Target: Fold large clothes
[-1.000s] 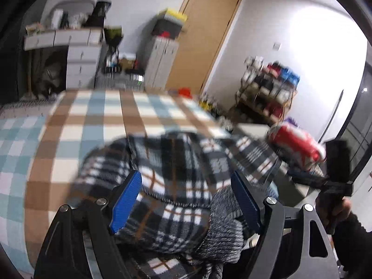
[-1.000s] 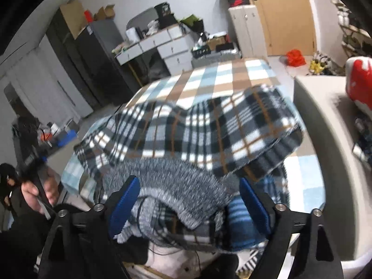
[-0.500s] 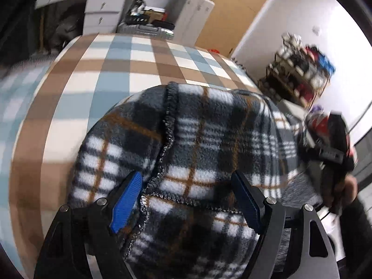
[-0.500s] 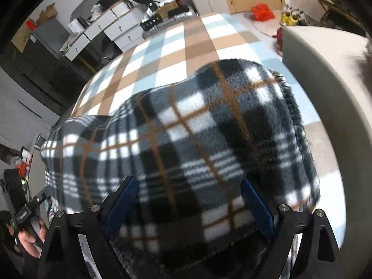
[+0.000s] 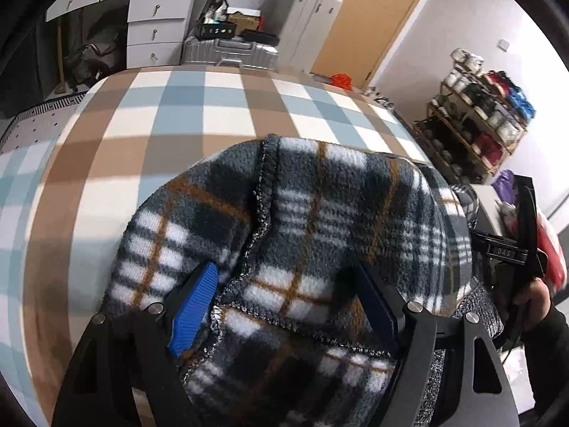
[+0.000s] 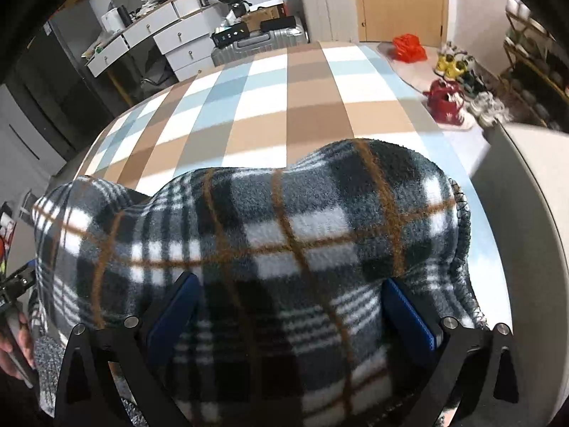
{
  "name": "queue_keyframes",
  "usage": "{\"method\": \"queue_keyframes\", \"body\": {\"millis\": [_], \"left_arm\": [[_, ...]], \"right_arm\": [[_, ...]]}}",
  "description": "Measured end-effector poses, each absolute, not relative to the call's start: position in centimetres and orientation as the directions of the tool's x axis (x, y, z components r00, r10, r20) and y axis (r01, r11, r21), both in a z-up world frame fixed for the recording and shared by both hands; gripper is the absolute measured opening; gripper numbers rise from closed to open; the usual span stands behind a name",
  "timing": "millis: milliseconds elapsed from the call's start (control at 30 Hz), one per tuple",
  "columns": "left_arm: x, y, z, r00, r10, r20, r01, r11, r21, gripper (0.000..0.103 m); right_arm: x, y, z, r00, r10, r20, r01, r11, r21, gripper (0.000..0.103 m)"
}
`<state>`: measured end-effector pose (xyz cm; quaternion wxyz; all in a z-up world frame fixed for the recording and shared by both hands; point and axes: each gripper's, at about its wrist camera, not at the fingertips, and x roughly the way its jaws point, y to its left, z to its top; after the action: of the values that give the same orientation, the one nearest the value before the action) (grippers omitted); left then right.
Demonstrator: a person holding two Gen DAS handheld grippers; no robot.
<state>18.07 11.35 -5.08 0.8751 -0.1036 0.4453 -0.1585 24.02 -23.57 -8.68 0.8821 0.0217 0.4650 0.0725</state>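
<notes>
- The plaid fleece garment (image 5: 320,235) lies bunched on the near end of the bed, on the checked bedspread (image 5: 185,114) of tan, pale blue and white squares.
- The left gripper (image 5: 284,295) sits low over the left side of the garment, its blue-padded fingers (image 5: 193,302) spread wide apart with a stitched hem (image 5: 265,192) running up between them; the fleece bulges in the gap, but nothing looks pinched.
- A grey knitted piece (image 5: 476,306) peeks out at the garment's right edge in the left view, beside the person's hand holding the other tool.
- The right gripper (image 6: 288,306) stands over the right side of the garment (image 6: 284,235), its jaws likewise wide open, one blue pad (image 6: 409,309) on each side of a mound of fleece.
- Beyond the bed stand white drawers (image 6: 177,42), a silver suitcase (image 6: 259,42) and a wooden door (image 6: 402,0).
- On the floor to the right lie a red bag (image 6: 409,48) and shoes (image 6: 448,64).
</notes>
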Motion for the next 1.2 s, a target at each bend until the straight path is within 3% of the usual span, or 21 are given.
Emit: {"method": "queue_keyframes", "body": {"millis": [167,367,467,600,733,900,967,1200], "left_arm": [[18.1,11.2,-5.0,0.549,-0.314,-0.774,0.178,0.949,-0.259,0.076],[12.2,11.0,-6.6,0.530,-0.264,-0.806,0.240,0.958,-0.156,0.076],[9.4,12.0,-4.9,0.546,-0.282,-0.789,0.199,0.958,-0.205,0.076],[4.9,10.2,-1.6,0.595,-0.370,-0.713,0.274,0.928,-0.253,0.076],[2.7,6.2,-1.3,0.566,-0.454,-0.687,0.362,0.887,-0.288,0.076],[3.4,4.8,-6.3,0.505,-0.412,-0.758,0.319,0.906,-0.280,0.076],[3.3,6.1,-8.5,0.439,-0.464,-0.769,0.277,0.884,-0.376,0.076],[1.5,7.4,-5.3,0.527,-0.462,-0.714,0.296,0.887,-0.355,0.076]], "right_arm": [[27.3,-22.8,-8.3,0.587,0.128,-0.799,-0.131,0.989,0.062,0.103],[23.7,-23.9,-7.2,0.611,0.088,-0.786,-0.163,0.986,-0.016,0.101],[20.4,-24.5,-5.1,0.645,0.127,-0.754,-0.144,0.989,0.043,0.101],[15.7,-22.5,-1.7,0.678,0.307,-0.668,-0.251,0.951,0.182,0.102],[13.6,-18.7,-2.8,0.616,0.399,-0.679,-0.319,0.915,0.248,0.102],[13.6,-15.6,-8.6,0.548,0.287,-0.785,-0.269,0.950,0.159,0.102],[13.4,-15.5,-10.2,0.543,0.228,-0.808,-0.269,0.959,0.090,0.102],[13.0,-15.2,-5.3,0.580,0.281,-0.765,-0.325,0.941,0.099,0.101]]}}
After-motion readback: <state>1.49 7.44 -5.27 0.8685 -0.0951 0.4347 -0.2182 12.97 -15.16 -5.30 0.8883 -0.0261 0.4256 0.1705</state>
